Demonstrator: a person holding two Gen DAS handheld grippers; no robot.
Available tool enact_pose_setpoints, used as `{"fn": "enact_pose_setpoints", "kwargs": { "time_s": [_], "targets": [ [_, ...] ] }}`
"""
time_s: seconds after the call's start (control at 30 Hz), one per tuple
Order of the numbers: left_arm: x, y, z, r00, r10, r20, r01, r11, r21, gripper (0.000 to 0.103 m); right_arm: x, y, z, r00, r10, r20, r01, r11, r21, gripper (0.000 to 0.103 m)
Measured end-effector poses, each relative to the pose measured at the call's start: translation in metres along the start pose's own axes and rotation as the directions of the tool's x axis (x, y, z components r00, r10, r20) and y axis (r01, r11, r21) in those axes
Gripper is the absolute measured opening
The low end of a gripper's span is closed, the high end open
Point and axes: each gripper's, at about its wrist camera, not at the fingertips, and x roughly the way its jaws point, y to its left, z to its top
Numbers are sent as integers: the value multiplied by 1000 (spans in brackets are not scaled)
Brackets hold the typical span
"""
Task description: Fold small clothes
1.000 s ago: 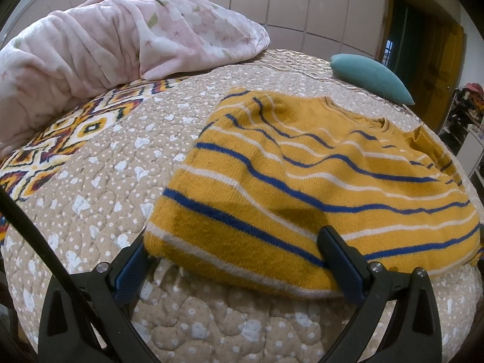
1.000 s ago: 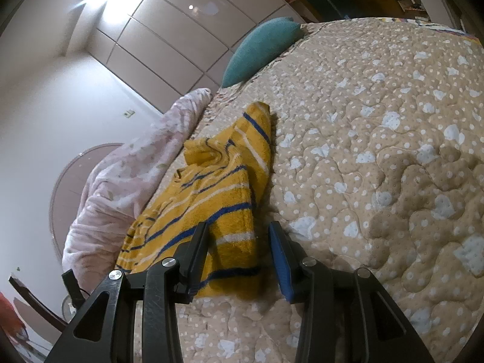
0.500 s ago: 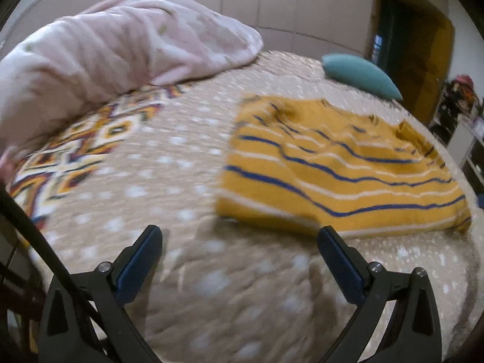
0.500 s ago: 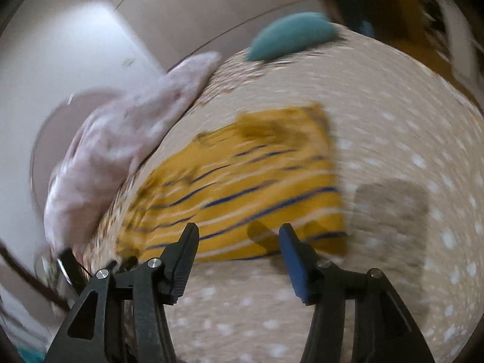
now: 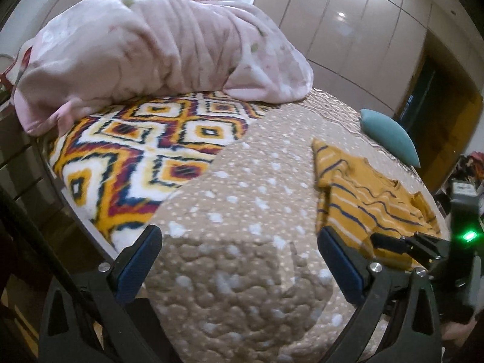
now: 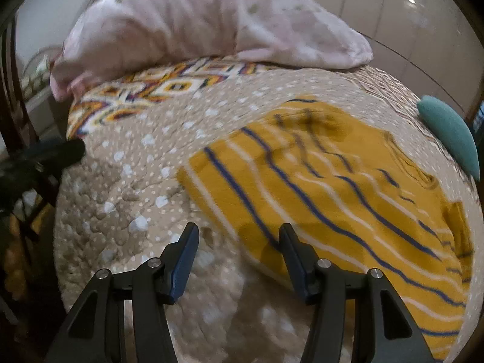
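A: Bed scene, beige dotted quilt [image 5: 242, 187] as the work surface, pink duvet [image 5: 157, 48] bunched at 12 o'clock, patterned blanket [image 5: 145, 151] at 10 o'clock in the left wrist view, teal pillow [image 5: 390, 136] out at 2 o'clock, wardrobe doors behind.

B: Sweater location?

A: Yellow striped sweater [image 6: 341, 193] lies flat on the quilt, partly folded over itself. Right wrist view: it fills the 2 to 4 o'clock area, near edge running just ahead of the right gripper [image 6: 239, 254], with the right-hand finger overlapping its lower corner in the picture. Frame is blurred, so I cannot tell whether there is contact.

B: Right gripper state?

A: Jaws stand about half apart, nothing clamped. Between the fingers mostly bare quilt, a bit of sweater edge showing behind.

B: Left one?

A: Left gripper [image 5: 239, 257] is spread wide, empty, only quilt between the fingers. Sweater [image 5: 363, 199] sits at 3 o'clock from it, beyond the right-hand finger, apart from the pads.

B: Anything else at the edges?

A: Right gripper's body with a green light [image 5: 467, 236] shows at 4 o'clock in the left wrist view. Dark blurred shape, the left gripper [image 6: 60, 154], at 9 o'clock in the right wrist view.
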Motion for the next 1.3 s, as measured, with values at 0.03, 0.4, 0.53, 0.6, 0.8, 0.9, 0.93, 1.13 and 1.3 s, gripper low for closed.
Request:
{"fn": "enact_pose_setpoints", "kwargs": {
  "time_s": [0.03,0.4,0.53,0.6,0.8,0.9,0.93,1.13,1.3],
  "targets": [
    [-4,8,0,1000,1,1,-1,1000,-6,103,8,4,7,999,-36,0,36,999,-17,59],
    [-7,17,0,1000,-12,-16,12,999,-41,103,48,27,54,979,-201,-16,199,976,-86,23],
    [-13,4,5,999,-29,-35,29,999,-27,103,33,-5,69,996,-92,17,90,993,71,11],
    [-18,-13,9,999,-34,-35,34,999,13,103,9,-35,74,996,-42,83,25,980,197,10],
    [-28,-80,17,996,-83,-15,85,987,137,103,-89,-182,15,946,-59,320,-155,783,603,7],
    [-26,-113,12,992,-121,-30,125,973,196,103,-118,-249,-74,928,-119,353,-220,588,778,8],
    [-23,-126,8,990,-135,-45,141,966,217,103,-120,-259,-103,931,-132,340,-222,535,815,8],
    [0,-194,-16,964,-202,-173,248,918,311,103,-89,-263,-203,956,-20,292,-261,392,882,8],
    [3,-235,-19,956,-214,-199,276,883,378,103,-95,-265,-205,934,-20,356,-318,403,858,8]
  ]
}}
